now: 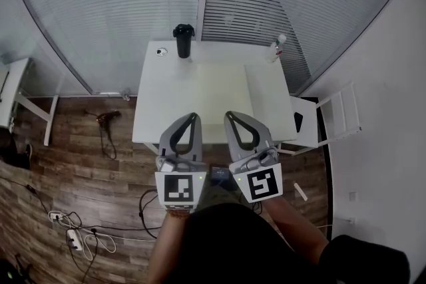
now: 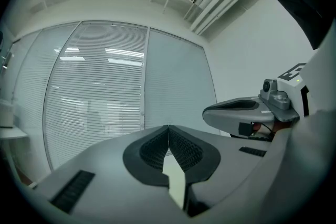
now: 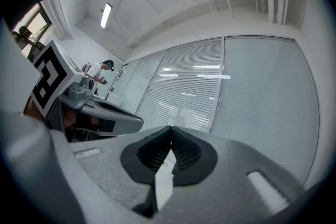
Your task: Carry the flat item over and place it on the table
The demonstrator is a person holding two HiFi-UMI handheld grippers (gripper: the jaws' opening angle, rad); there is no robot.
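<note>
The flat item (image 1: 223, 93), a pale cream sheet, lies flat in the middle of the white table (image 1: 156, 116). Both grippers hover side by side at the table's near edge, pointing level at the blinds. My left gripper (image 1: 194, 115) is shut with its tips by the sheet's near left corner. My right gripper (image 1: 229, 114) is shut over the sheet's near edge. Nothing is clamped in either. In the left gripper view the jaws (image 2: 168, 126) meet, and a pale strip shows through the gap behind them. The right gripper view shows the same shut tips (image 3: 170, 127).
A black tumbler (image 1: 183, 40) stands at the table's far edge and a clear bottle (image 1: 276, 46) at its far right corner. A white chair (image 1: 316, 120) sits right of the table. Cables and a power strip (image 1: 73, 236) lie on the wood floor at left. Blinds (image 1: 120, 3) close the back.
</note>
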